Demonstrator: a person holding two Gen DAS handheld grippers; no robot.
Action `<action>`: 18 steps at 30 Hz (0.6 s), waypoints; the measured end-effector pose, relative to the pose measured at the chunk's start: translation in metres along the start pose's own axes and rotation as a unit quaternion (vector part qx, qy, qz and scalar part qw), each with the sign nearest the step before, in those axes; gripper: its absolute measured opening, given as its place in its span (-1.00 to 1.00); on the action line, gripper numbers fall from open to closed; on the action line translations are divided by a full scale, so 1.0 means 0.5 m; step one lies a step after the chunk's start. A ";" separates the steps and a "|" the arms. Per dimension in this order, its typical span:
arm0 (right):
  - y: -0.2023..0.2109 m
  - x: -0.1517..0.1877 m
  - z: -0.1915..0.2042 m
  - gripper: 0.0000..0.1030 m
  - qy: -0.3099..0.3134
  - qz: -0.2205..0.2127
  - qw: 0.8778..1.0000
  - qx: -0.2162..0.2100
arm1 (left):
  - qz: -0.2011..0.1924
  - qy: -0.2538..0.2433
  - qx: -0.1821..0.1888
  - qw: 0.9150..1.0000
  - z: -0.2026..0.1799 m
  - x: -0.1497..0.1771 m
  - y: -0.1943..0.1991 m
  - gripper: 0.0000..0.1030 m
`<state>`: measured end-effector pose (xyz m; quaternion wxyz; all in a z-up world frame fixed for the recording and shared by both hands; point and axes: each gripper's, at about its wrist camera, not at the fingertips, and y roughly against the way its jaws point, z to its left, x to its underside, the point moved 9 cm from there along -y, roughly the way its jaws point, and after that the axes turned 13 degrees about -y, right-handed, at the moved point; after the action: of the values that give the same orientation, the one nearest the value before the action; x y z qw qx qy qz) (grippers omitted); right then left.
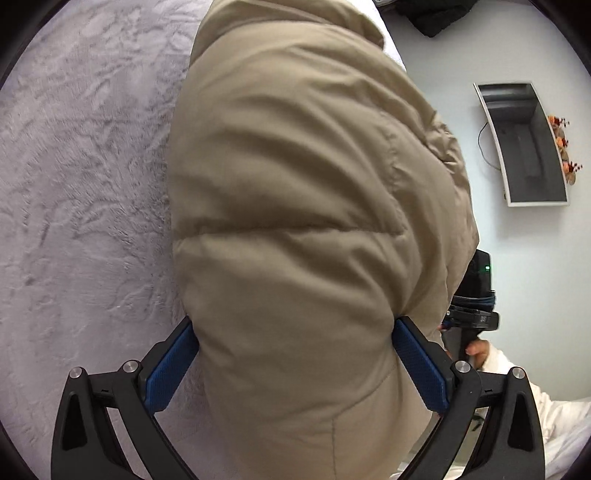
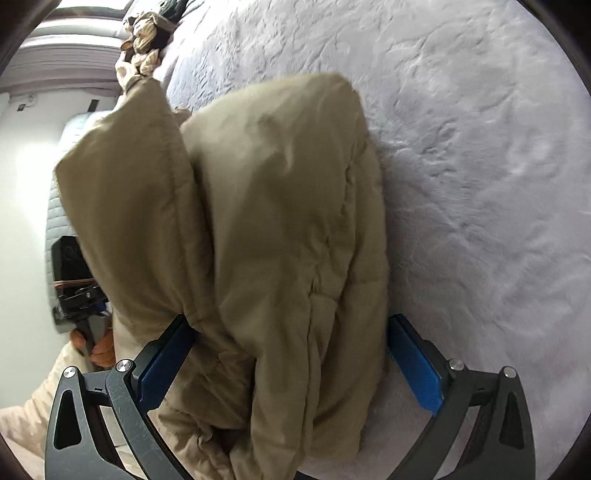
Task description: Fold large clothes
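A puffy beige jacket (image 1: 295,184) fills the middle of the left wrist view, bunched and folded over on a pale grey plush bed cover (image 1: 85,166). My left gripper (image 1: 293,321) has both blue pads pressed into the thick fabric, which bulges between them. In the right wrist view the same jacket (image 2: 277,203) lies doubled in thick layers, and my right gripper (image 2: 286,319) clamps its near end, jaws wide apart around the bulk. The jacket's left part hangs past the bed cover (image 2: 480,147). Each view shows the other gripper's black body (image 1: 476,295) (image 2: 74,273) beside the jacket.
A person's hand (image 1: 480,350) and a white sleeve (image 1: 554,413) show at the lower right. A framed dark screen (image 1: 524,144) hangs on the pale wall beside orange flowers (image 1: 565,147). Dark clothes (image 1: 436,14) and a patterned cloth (image 2: 142,37) lie at the bed's far end.
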<state>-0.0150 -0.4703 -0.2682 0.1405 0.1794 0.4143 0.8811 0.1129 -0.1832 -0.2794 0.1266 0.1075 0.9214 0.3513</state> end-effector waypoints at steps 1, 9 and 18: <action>-0.007 -0.004 0.000 0.99 -0.001 0.006 1.000 -0.011 | 0.001 0.006 0.006 1.000 0.002 0.000 -0.007 1.00; -0.063 -0.030 0.058 1.00 0.000 0.047 0.994 -0.094 | 0.000 0.041 -0.006 0.999 0.001 0.000 -0.050 1.00; -0.061 -0.029 0.070 0.50 -0.031 0.030 0.995 -0.087 | -0.015 0.014 -0.068 0.998 -0.083 -0.009 -0.042 0.91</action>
<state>0.0162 -0.4333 -0.2743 0.1415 0.2058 0.3261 0.9118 0.1019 -0.2255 -0.2629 0.1263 0.0803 0.8986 0.4124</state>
